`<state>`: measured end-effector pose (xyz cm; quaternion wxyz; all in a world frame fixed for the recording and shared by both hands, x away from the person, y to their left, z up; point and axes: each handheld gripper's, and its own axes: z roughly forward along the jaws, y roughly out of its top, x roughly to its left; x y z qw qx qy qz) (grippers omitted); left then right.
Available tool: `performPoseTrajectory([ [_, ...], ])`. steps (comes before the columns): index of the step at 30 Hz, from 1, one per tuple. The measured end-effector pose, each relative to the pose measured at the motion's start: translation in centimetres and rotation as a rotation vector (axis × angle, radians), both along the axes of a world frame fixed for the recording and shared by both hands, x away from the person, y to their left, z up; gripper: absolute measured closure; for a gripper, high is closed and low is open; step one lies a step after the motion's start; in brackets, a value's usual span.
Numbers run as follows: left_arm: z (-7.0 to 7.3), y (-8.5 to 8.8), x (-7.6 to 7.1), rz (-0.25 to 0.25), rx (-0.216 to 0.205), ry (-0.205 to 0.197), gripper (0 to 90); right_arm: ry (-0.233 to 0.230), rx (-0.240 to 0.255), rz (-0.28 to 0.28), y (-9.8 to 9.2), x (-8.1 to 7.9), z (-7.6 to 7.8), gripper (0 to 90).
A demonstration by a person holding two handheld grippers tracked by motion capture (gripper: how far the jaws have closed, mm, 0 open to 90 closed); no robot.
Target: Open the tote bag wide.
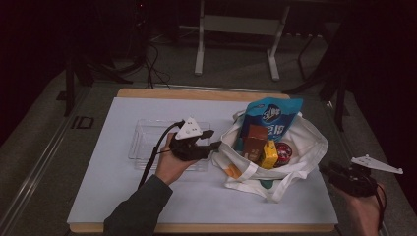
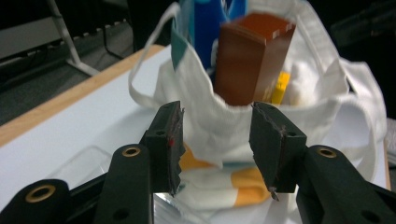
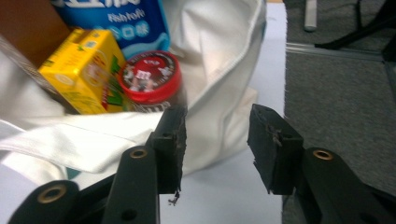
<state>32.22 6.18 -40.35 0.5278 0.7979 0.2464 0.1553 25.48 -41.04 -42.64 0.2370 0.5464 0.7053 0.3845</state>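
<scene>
A white cloth bag (image 1: pixel 305 142) lies open on the white table top (image 1: pixel 123 187). It holds a blue snack packet (image 1: pixel 273 115), a brown box (image 1: pixel 255 140), a yellow carton (image 1: pixel 269 155) and a red-lidded jar (image 1: pixel 283 151). My left gripper (image 1: pixel 215 138) hovers at the bag's left rim, open. In the left gripper view the gripper (image 2: pixel 215 112) has bag cloth (image 2: pixel 224 130) behind its gap, untouched, with the brown box (image 2: pixel 252 56) beyond. My right gripper (image 1: pixel 327 170) is open, off the bag's right side. In the right gripper view the gripper (image 3: pixel 217 114) faces the jar (image 3: pixel 149 77) and carton (image 3: pixel 84 70).
A clear plastic tray (image 1: pixel 147 137) rests on the table under and left of my left hand. The table's right edge lies close to my right hand, with grey floor (image 3: pixel 336 93) beyond. A white metal stand (image 1: pixel 236 24) and cables sit behind the table.
</scene>
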Motion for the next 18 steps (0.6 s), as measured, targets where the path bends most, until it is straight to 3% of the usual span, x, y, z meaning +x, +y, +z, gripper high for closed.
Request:
performPoseTrajectory([
  [6,1.0,-0.7,0.5,0.013,-0.025,0.0,53.5,-0.013,0.02,0.005,0.4,0.5,0.4,53.0],
  [11,0.5,-1.9,1.4,0.041,0.004,0.032,55.0,-0.012,0.03,-0.024,0.6,1.7,0.3,53.4],
  [13,-0.2,-2.7,1.8,0.05,0.044,0.048,58.3,-0.005,0.032,-0.032,0.7,2.3,0.2,55.1],
  [18,-1.5,-4.2,2.4,0.06,0.141,0.046,77.6,0.033,0.031,-0.029,1.2,4.0,-0.7,68.7],
])
